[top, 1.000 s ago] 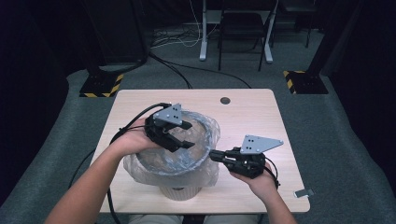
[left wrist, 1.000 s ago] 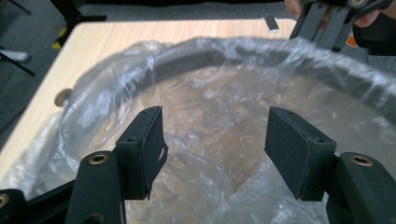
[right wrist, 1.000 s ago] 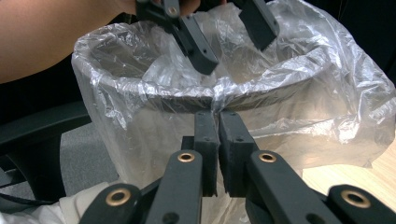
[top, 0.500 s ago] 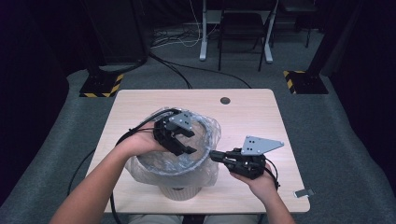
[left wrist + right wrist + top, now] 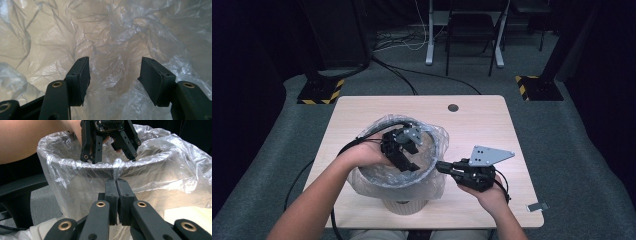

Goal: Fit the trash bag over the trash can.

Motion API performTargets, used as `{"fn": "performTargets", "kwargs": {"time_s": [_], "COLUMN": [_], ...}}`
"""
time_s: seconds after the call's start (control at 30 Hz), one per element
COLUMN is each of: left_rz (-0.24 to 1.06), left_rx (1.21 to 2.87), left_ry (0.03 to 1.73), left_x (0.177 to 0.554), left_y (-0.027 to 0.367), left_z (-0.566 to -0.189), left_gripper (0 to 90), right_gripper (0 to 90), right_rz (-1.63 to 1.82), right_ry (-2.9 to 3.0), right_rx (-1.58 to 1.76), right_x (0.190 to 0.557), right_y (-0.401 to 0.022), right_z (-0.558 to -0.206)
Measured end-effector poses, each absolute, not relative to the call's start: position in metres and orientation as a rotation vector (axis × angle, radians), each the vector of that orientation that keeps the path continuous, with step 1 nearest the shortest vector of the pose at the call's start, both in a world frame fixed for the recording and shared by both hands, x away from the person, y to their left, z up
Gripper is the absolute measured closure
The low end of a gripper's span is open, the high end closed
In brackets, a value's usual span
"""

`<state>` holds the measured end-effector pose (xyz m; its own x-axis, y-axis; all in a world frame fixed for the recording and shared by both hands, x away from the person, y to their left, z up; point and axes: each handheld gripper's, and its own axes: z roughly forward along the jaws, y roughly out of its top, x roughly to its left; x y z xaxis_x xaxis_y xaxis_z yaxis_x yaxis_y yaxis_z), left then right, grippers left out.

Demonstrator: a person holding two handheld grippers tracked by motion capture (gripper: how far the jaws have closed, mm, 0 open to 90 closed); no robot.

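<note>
**Clear plastic liner held at the rim of a bin**

Clear, crinkled plastic forms the bag (image 5: 432, 175) that lines a pale round bin (image 5: 404, 205), which stands at the near edge of the table (image 5: 492, 120), a little left of centre. The bag's edge is folded out over the bin's rim and hangs down the outside in loose folds.

On the right side of the rim, the right gripper (image 5: 116, 181) has its jaws pressed together on a pinch of the bag, right where the film turns over the edge. In the high view this right gripper (image 5: 443, 166) lies level and points left toward the bin, with the person's right hand (image 5: 484, 192) behind it.

Inside the bin's mouth, the left gripper (image 5: 113, 72) points down into the liner with its jaws standing apart; wrinkled film lies beyond and between them, but the pads do not press on it. These jaws have been closing a little in the last second. From above, the left gripper (image 5: 404, 152) sits within the ring of the rim, carried by the left hand (image 5: 364, 155), whose forearm comes in from the near left.

Farther off, a small dark round hole (image 5: 453, 107) marks the table's far side.
</note>
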<state>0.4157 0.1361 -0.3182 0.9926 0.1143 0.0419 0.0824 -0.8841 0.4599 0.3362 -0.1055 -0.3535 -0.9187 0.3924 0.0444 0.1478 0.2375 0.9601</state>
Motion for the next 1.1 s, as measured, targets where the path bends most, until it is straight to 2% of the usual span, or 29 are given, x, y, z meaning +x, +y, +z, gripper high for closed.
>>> {"fn": "performTargets", "kwargs": {"time_s": [0.17,0.37,0.47,0.63,0.8,1.1], "left_rz": [0.168,0.29,0.296,0.265,0.253,0.206], "left_rx": [2.563,2.414,2.429,2.538,2.605,2.623], "left_ry": [0.128,0.154,0.201,0.312,0.294,0.234], "left_x": [0.413,0.403,0.404,0.411,0.411,0.414], "left_y": [0.142,0.169,0.184,0.195,0.194,0.194], "left_z": [-0.303,-0.263,-0.258,-0.271,-0.284,-0.3], "left_gripper": [40.7,38.0,37.5,39.4,40.0,38.9], "right_gripper": [87.5,87.0,86.8,86.5,86.0,85.6], "right_rz": [1.738,1.735,1.739,1.738,1.736,1.737], "right_ry": [2.3,2.297,2.293,2.295,2.299,2.303], "right_rx": [0.509,0.513,0.518,0.521,0.525,0.525], "right_x": [0.336,0.336,0.335,0.335,0.336,0.337], "right_y": [-0.106,-0.107,-0.107,-0.107,-0.106,-0.106], "right_z": [-0.353,-0.352,-0.353,-0.353,-0.355,-0.356]}}
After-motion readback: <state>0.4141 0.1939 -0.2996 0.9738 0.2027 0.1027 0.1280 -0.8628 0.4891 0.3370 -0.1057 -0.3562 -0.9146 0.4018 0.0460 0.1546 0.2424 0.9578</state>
